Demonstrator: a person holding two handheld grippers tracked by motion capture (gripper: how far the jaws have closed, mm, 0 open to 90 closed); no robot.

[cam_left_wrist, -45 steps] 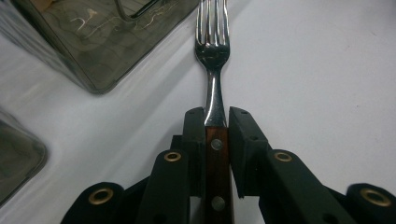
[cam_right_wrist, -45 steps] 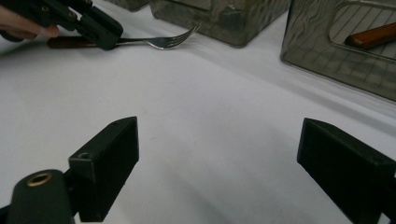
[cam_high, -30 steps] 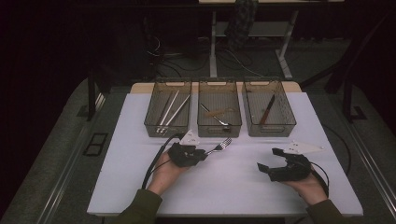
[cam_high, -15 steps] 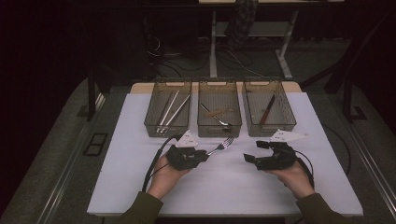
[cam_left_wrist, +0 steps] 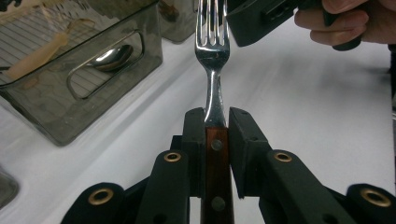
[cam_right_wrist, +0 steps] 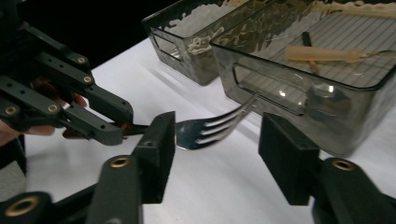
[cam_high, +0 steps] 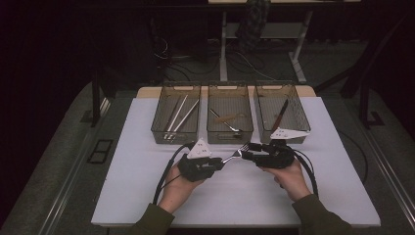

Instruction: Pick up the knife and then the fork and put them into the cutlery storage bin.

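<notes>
The left claw (cam_high: pixel 219 161) clenches the fork (cam_left_wrist: pixel 212 56) by its wooden handle. The right claw (cam_high: pixel 247 149), closing, brackets the tines without touching, above the bench (cam_high: pixel 147 196).

Clamped between two black jaws at bottom centre: a fork (cam_left_wrist: pixel 212 51), wooden riveted handle pinched by the pads, steel neck and tines rising to the top edge. Upper right, the other gripper (cam_left_wrist: pixel 261 21) in a hand (cam_left_wrist: pixel 350 21), close beside the tines. Upper left, a smoky clear bin (cam_left_wrist: pixel 84 79) holding a spoon (cam_left_wrist: pixel 109 57). Below, white table (cam_left_wrist: pixel 317 116).
</notes>
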